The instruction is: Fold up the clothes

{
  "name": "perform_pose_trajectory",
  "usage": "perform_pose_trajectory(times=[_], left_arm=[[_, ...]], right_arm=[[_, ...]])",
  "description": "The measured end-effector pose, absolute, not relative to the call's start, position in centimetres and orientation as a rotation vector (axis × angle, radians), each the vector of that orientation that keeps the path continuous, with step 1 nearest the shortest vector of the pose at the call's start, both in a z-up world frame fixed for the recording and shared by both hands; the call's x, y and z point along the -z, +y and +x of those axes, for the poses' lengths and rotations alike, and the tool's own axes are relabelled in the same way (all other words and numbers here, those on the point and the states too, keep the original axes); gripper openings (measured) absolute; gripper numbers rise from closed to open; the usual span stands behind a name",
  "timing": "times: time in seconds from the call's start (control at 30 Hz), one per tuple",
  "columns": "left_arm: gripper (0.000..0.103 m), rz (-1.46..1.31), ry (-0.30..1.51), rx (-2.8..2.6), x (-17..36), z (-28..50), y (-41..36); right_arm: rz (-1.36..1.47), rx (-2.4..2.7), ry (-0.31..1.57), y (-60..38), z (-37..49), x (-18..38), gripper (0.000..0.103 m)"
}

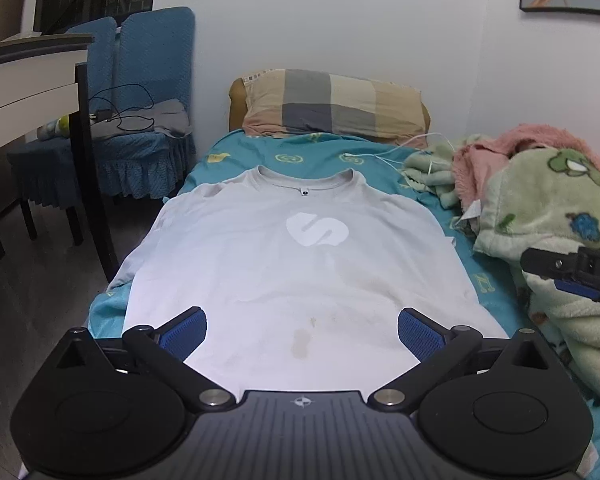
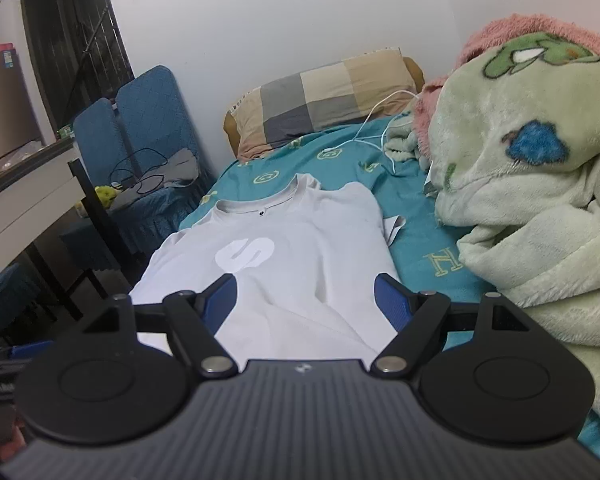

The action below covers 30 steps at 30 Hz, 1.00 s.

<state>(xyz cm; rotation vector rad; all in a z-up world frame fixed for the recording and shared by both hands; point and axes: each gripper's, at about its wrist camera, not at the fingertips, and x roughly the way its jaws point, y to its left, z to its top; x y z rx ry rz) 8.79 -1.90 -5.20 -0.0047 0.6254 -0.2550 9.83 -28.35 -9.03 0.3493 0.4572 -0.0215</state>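
A pale grey T-shirt with a white S logo lies flat and face up on the teal bedsheet, collar toward the pillow. A faint brownish stain marks it near the hem. My left gripper hovers over the hem end, jaws wide open, nothing between the blue pads. My right gripper is also open and empty above the shirt's lower right part. In the left wrist view, part of the right gripper shows at the right edge, over the blanket.
A checked pillow lies at the head of the bed. Piled green and pink blankets fill the bed's right side, with a white cable nearby. Blue-covered chairs and a desk stand left.
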Motion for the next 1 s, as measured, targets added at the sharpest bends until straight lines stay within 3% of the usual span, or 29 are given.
perform_pose_trajectory(times=[0.3, 0.37, 0.43, 0.53, 1.0], left_arm=[[0.103, -0.067, 0.642, 0.223, 5.3, 8.9, -0.8], [0.103, -0.081, 0.64, 0.203, 5.1, 9.1, -0.6], [0.103, -0.1, 0.639, 0.185, 5.1, 9.2, -0.5], [0.103, -0.13, 0.66, 0.158, 5.5, 9.7, -0.2], [0.103, -0.305, 0.73, 0.063, 9.3, 14.9, 2.7]], right_arm=[[0.461, 0.011, 0.509, -29.3, 11.1, 10.4, 0.067], [0.473, 0.017, 0.513, -29.6, 11.2, 10.5, 0.062], [0.485, 0.023, 0.516, -29.8, 11.3, 10.6, 0.046], [0.531, 0.042, 0.526, -30.9, 12.1, 11.0, 0.033], [0.895, 0.312, 0.622, -39.6, 25.8, 19.2, 0.035]])
